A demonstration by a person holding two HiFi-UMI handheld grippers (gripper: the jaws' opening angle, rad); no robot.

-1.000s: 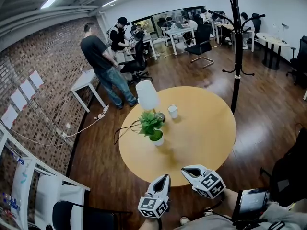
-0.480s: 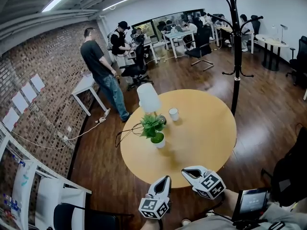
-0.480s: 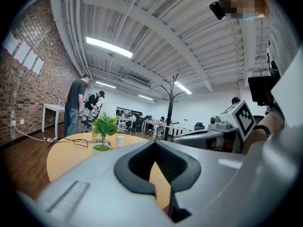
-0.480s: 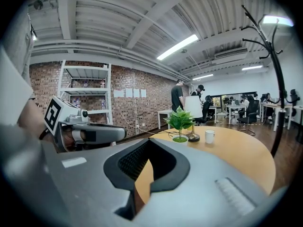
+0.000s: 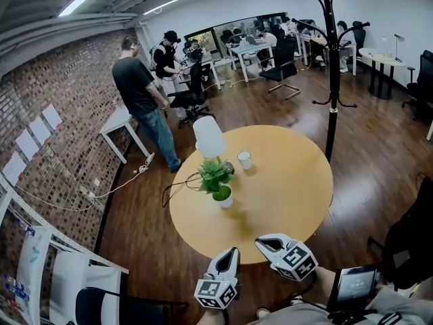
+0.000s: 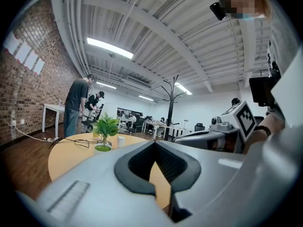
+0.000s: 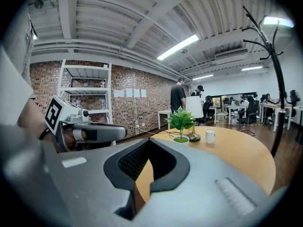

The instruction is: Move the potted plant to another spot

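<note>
Left gripper (image 5: 233, 250) and right gripper (image 5: 259, 242) hover with jaws together, empty, at the table (image 5: 298, 202) edge, seemingly idle, well apart from the potted plant (image 5: 217, 181).

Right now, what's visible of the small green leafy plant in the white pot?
The small green leafy plant stands upright in a round white pot, green at its top. Broad pointed leaves fan out above the rim. It rests on the round yellow table, near its left edge in the head view, just in front of the white-shaded lamp. Whether its leaves touch the lamp is unclear.
</note>
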